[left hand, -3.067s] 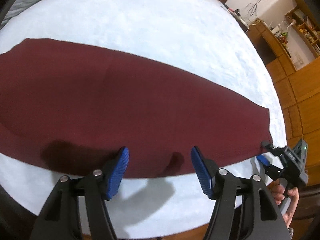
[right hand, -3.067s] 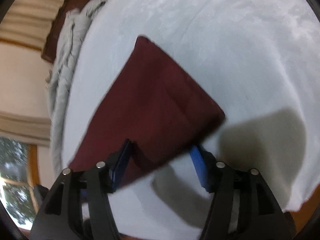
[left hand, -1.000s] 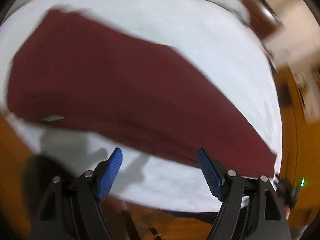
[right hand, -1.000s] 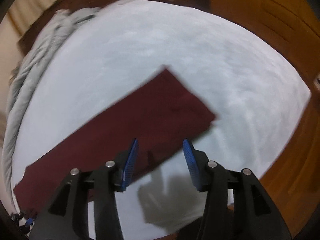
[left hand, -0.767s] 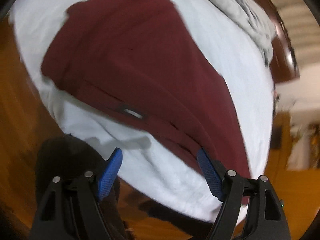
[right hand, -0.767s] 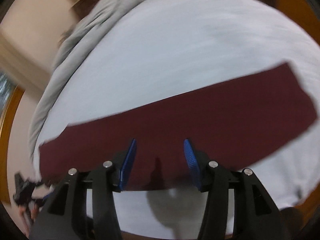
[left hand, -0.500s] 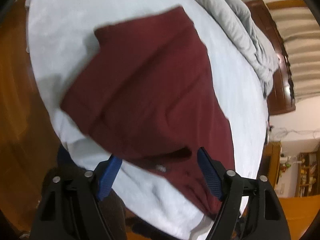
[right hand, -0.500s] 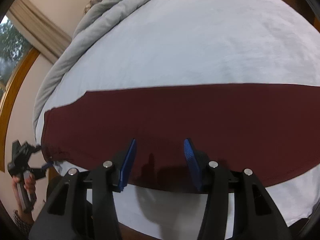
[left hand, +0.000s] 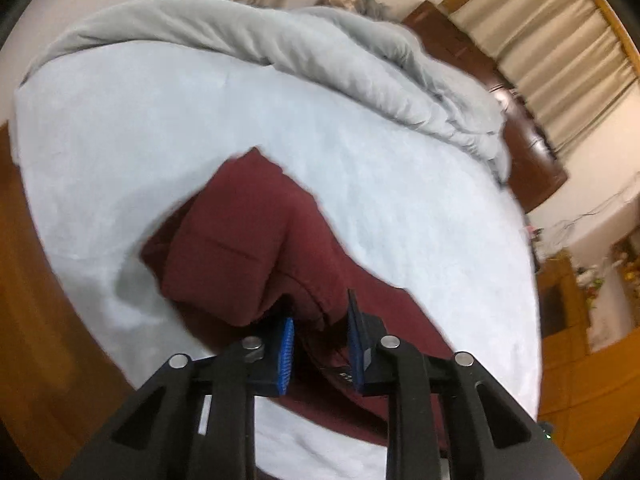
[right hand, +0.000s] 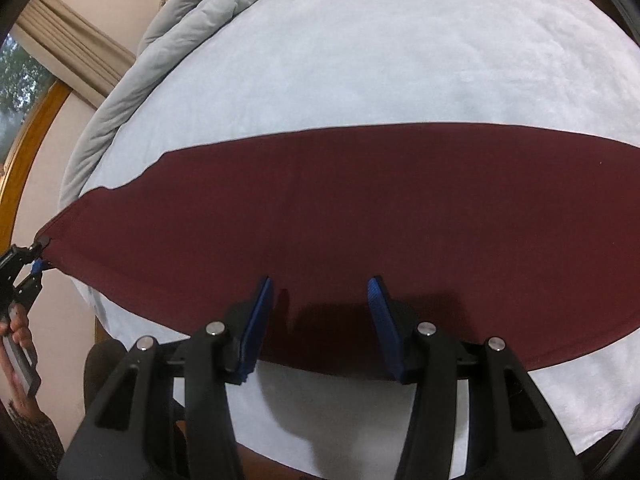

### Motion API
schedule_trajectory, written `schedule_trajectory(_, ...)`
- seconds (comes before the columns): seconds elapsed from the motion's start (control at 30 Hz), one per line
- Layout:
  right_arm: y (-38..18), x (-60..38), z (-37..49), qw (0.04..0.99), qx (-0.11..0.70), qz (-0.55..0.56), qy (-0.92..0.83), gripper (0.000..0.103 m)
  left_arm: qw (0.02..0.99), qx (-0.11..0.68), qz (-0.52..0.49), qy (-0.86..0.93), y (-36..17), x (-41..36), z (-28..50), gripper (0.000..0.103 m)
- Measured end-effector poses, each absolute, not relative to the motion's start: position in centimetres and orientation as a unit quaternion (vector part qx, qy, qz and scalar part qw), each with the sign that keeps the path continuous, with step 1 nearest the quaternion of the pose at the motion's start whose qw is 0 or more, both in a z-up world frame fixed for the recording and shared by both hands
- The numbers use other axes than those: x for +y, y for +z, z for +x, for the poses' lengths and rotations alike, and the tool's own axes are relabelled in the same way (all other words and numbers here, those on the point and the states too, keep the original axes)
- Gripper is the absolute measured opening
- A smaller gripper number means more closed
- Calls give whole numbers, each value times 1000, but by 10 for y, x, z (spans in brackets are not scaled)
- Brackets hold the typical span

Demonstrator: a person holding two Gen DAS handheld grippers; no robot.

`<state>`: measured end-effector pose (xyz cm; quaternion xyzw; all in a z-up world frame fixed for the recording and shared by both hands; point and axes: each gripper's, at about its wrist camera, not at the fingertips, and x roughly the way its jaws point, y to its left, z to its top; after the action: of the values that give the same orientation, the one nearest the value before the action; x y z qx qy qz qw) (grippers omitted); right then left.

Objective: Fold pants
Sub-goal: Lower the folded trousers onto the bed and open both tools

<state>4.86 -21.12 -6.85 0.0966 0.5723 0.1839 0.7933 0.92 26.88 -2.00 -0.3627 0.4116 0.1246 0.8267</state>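
left claw: jaws have just been closing, now pinching the waist end of the maroon pants, lifted and bunched | pants: stretched lengthwise across the white bed | right claw: jaws apart over the near edge, gripping nothing

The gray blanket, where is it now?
In the left wrist view the blanket lies bunched along the far edge of the bed, beyond the pants; in the right wrist view it is at the upper left.
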Motion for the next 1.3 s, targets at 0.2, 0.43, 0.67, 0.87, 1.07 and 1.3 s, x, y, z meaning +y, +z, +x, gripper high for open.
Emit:
schedule_trajectory(0.2,-76,-208,44,785,581,89,197,49,769,483,-382,169,-89,292,-6,22)
schedule_trajectory(0.43,-59,-209,43,797,558,86,213,52,792,454,-347,214,-25,246,-16,51)
schedule_trajectory(0.67,-62,-204,42,788,560,106,231,53,849,408,-317,110,15,136,31,54)
schedule_trajectory(0.87,-80,-195,35,779,575,85,237,51,798,531,-281,42,-62,81,80,53)
schedule_trajectory(1.07,-85,-199,36,775,575,94,245,51,788,574,-215,63,-103,70,66,42)
schedule_trajectory(1.3,-51,-271,30,791,542,181,220,52,821,535,-201,22,-60,20,80,61)
